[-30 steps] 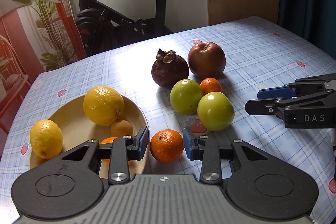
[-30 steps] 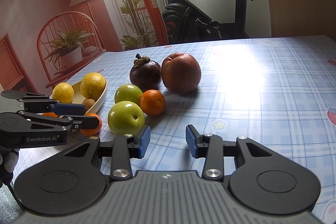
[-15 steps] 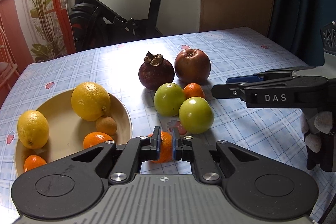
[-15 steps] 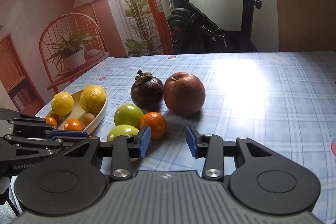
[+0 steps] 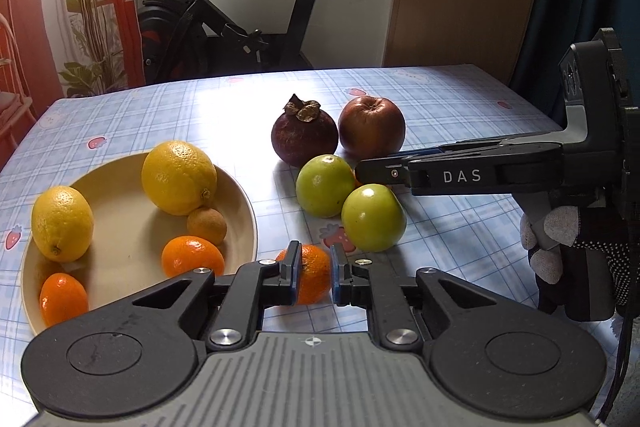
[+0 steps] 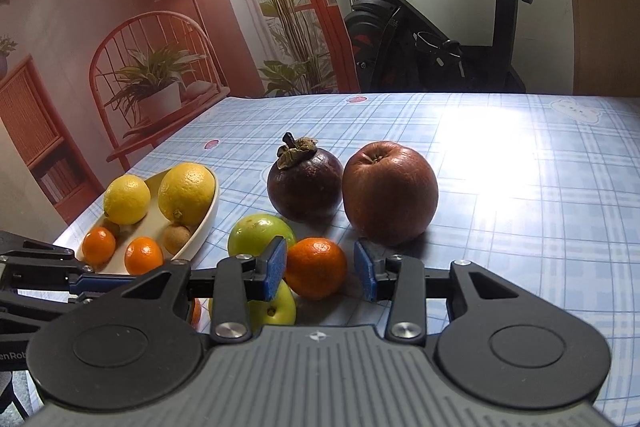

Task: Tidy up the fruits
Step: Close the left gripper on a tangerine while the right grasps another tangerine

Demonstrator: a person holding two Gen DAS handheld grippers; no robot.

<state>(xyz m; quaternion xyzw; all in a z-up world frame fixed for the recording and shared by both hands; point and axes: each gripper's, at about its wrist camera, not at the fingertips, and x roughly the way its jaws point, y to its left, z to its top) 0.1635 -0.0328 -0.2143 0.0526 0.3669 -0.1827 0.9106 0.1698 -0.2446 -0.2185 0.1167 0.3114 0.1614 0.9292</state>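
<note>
My left gripper (image 5: 313,274) pinches a tangerine (image 5: 311,279) on the table (image 5: 460,107), just right of the plate (image 5: 120,247). My right gripper (image 6: 320,273) hangs open around another tangerine (image 6: 317,267).

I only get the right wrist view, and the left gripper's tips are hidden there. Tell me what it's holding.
Observer: The left gripper is shut on a mandarin, just beside the plate's rim.
Operator: Now say what's holding the right gripper.
Observer: A gloved hand grips its handle, at the table's right side.
</note>
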